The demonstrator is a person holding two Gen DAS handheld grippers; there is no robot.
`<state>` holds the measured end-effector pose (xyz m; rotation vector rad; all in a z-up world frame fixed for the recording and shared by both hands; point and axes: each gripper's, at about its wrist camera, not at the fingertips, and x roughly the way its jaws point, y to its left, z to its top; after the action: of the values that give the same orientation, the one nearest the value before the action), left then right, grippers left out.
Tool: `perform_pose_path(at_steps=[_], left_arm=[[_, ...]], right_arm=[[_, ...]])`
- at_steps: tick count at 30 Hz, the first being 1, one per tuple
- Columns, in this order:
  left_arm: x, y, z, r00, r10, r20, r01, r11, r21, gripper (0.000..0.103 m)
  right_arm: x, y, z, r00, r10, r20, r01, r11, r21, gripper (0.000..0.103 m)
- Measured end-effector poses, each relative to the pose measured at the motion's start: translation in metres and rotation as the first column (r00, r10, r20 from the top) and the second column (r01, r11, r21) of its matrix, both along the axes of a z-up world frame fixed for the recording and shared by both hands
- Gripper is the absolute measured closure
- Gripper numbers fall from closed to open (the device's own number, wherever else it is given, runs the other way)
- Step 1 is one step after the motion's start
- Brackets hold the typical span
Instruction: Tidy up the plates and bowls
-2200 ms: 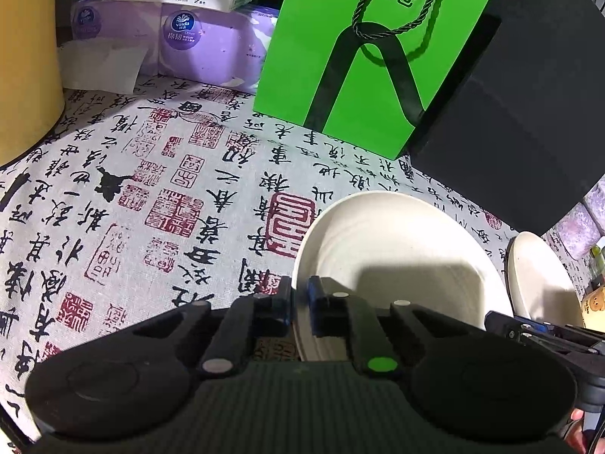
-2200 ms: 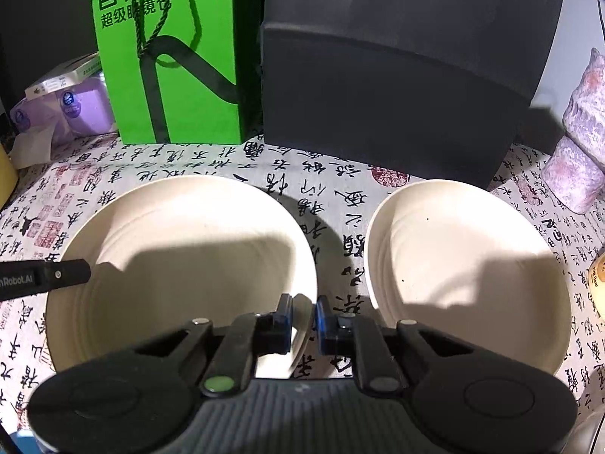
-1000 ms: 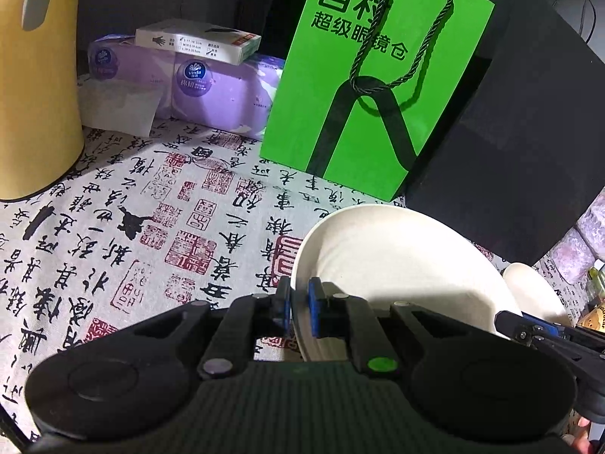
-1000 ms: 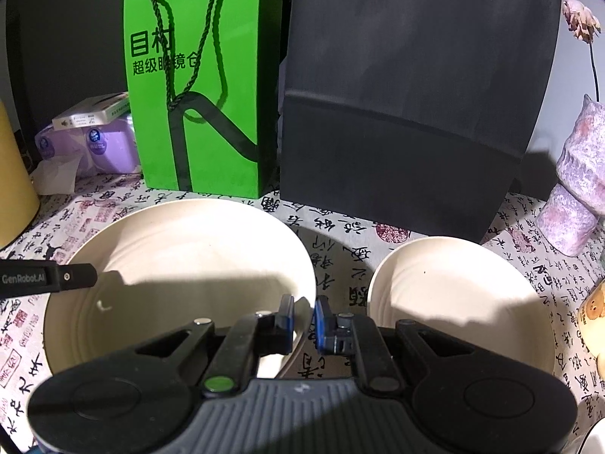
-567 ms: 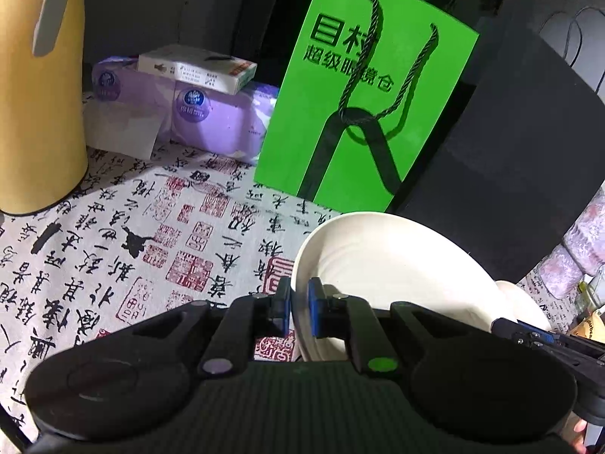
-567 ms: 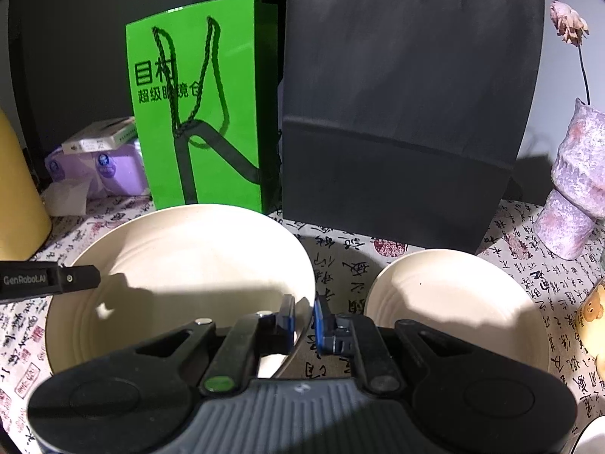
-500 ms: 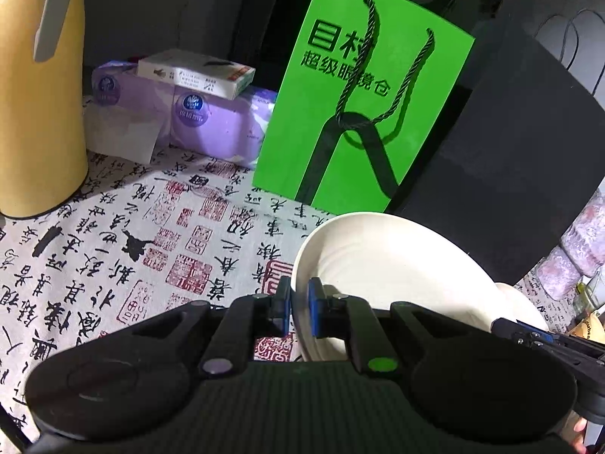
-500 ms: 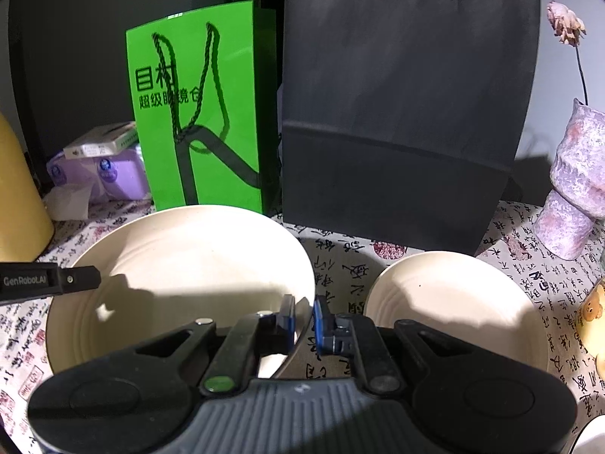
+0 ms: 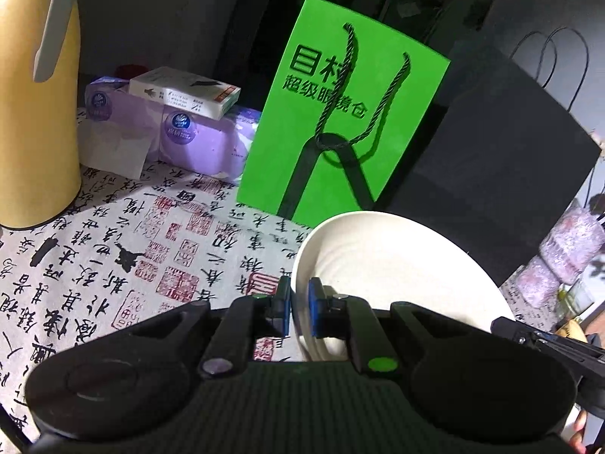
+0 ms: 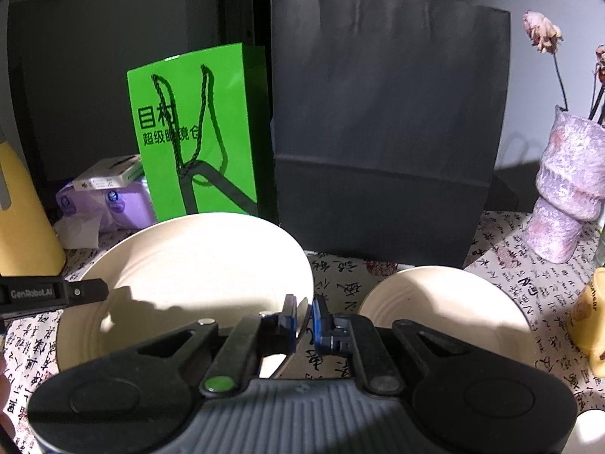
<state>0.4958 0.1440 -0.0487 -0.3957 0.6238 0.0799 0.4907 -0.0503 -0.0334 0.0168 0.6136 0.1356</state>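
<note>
Two grippers share one large cream plate (image 10: 196, 265), each pinching an opposite edge of it. Starting at the far left of the left wrist view, a tall yellow jug (image 9: 34, 113) stands on the calligraphy-print tablecloth (image 9: 113, 249). Next to it lie purple tissue packs (image 9: 181, 136) with a small white box (image 9: 185, 92) on top and a loose white tissue (image 9: 113, 151) in front. Further right stands a green paper bag (image 9: 348, 132) with rope handles, and just beside it a black paper bag (image 9: 491, 174). The left gripper (image 9: 300, 308) has its jaws closed tight on the plate's left rim, one blue pad on either face of the edge. The plate is tilted, and its far edge stands in front of the foot of the green bag.

From the right wrist view the same plate fills the left half, with the left gripper's black finger (the one with small lettering on it) reaching in over its left rim. The right gripper (image 10: 304, 319) has its jaws clamped on the plate's right rim. To the right of that, a smaller cream plate (image 10: 446, 302) lies flat on the cloth, apart from the held one. Behind it, near the right edge, stands a mottled purple vase (image 10: 563, 204) holding a dried flower (image 10: 542, 34), and a yellow cup (image 10: 591, 314) is partly cut off at the frame's side.
</note>
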Motion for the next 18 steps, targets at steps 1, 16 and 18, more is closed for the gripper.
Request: perform_pose_path(at_steps=[1, 16, 18], left_arm=[[-0.001, 0.000, 0.001, 1.000, 0.000, 0.003, 0.000, 1.000, 0.001, 0.093], [-0.013, -0.019, 0.015, 0.999, -0.009, 0.046, 0.007, 0.999, 0.052, 0.093], [-0.014, -0.023, 0.013, 0.999, -0.013, 0.043, 0.011, 0.998, 0.056, 0.093]], right_arm=[[-0.001, -0.001, 0.001, 1.000, -0.001, 0.003, 0.000, 1.000, 0.004, 0.095], [-0.021, -0.013, 0.013, 0.998, -0.022, 0.055, 0.020, 0.999, 0.032, 0.095], [-0.024, -0.016, 0.017, 0.998, -0.022, 0.064, 0.019, 0.999, 0.038, 0.095]])
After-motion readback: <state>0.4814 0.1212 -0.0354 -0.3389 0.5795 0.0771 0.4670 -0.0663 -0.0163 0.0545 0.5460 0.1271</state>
